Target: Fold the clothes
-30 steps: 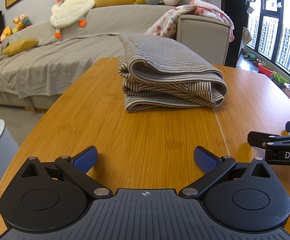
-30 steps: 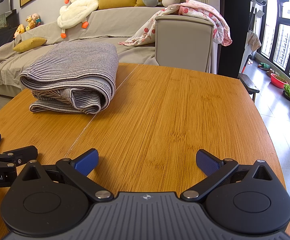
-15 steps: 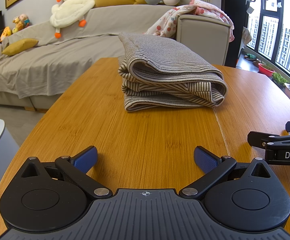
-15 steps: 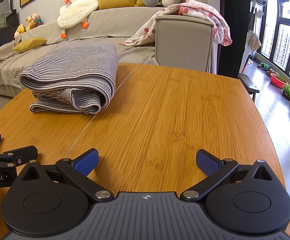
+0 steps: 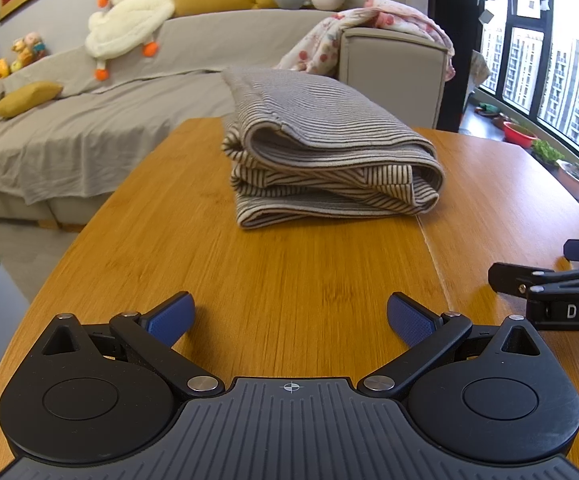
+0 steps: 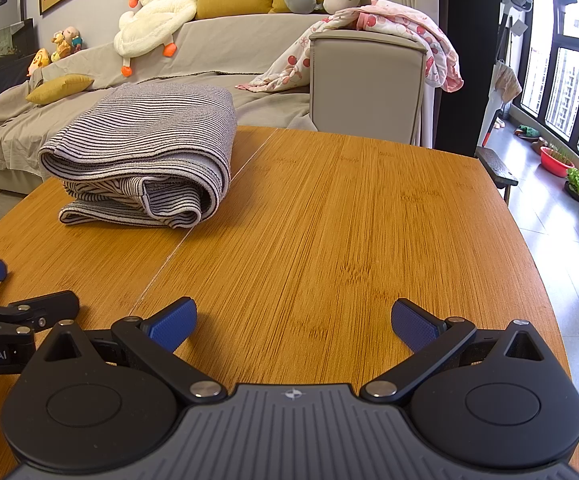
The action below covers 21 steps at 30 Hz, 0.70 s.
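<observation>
Left wrist: my left gripper is spread wide, nothing between the blue pads, low over the wooden table. Folded striped garment sits ahead, well apart, at the far end of the table. Right wrist: my right gripper is also wide and empty. Same garment lies far left, across the table seam.

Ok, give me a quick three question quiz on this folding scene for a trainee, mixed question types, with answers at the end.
1. True or false: the left tool grips the striped garment.
2. What state is the right tool in: A open, B shut on fabric?
3. Fill in: the garment lies folded on the wooden ____.

Key: 1 false, it is open and apart from it; 2 A; 3 table.
</observation>
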Each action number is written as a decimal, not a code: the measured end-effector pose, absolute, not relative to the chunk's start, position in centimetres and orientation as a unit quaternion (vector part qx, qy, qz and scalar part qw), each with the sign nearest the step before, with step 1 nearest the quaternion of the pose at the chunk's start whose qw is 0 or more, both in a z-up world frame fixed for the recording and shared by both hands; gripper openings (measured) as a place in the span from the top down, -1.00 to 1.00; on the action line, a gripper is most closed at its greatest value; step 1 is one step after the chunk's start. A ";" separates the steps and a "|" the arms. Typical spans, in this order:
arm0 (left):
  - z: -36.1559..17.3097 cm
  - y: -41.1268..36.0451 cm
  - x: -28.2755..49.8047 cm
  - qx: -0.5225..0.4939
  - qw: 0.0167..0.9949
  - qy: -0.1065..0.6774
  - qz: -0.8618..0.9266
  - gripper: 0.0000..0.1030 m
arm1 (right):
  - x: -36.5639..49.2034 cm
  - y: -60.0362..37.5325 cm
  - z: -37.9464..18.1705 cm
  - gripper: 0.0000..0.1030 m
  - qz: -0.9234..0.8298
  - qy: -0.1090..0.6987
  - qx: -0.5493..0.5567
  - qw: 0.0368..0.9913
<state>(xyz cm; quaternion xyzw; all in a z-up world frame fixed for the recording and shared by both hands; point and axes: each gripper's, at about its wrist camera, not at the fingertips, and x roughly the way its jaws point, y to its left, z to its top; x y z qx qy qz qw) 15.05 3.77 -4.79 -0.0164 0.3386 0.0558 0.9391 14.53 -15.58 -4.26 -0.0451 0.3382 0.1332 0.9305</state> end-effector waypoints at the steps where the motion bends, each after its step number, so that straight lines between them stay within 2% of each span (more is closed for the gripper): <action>1: -4.8 3.8 15.4 -0.012 0.940 0.339 0.044 -1.00 | 14.5 -15.6 -4.3 -1.00 0.133 0.338 -0.045 0.930; 21: -4.6 4.2 16.2 -0.020 0.937 0.345 0.051 -1.00 | 14.2 -15.5 -4.3 -1.00 0.126 0.338 -0.041 0.932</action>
